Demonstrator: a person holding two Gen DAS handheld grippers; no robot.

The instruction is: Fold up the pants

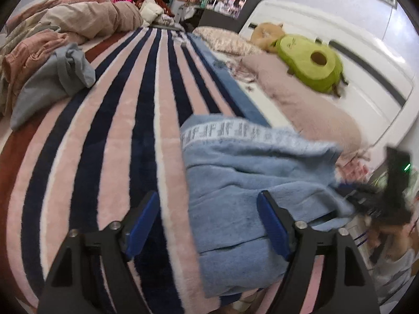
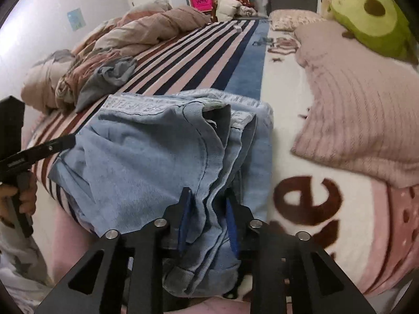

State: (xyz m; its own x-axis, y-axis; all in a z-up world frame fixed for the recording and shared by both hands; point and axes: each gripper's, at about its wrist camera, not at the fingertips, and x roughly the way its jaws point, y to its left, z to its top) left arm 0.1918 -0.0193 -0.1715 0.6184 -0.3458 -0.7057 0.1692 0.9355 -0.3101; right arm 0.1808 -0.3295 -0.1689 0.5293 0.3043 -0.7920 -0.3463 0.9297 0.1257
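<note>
Pants (image 2: 157,157) lie on the striped blanket (image 1: 117,130), already folded into a thick bundle; the right gripper (image 2: 208,209) pinches their stacked edge; the left gripper (image 1: 209,217) is spread wide, holding nothing; probably only tidying is left.

Light-blue denim pants (image 2: 146,157), apparently folded, bunched on striped blanket (image 1: 117,136).

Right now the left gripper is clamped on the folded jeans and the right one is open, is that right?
No, it is the other way round. The right wrist view shows the right gripper shut on the jeans, and the left wrist view shows the left gripper open.
</note>
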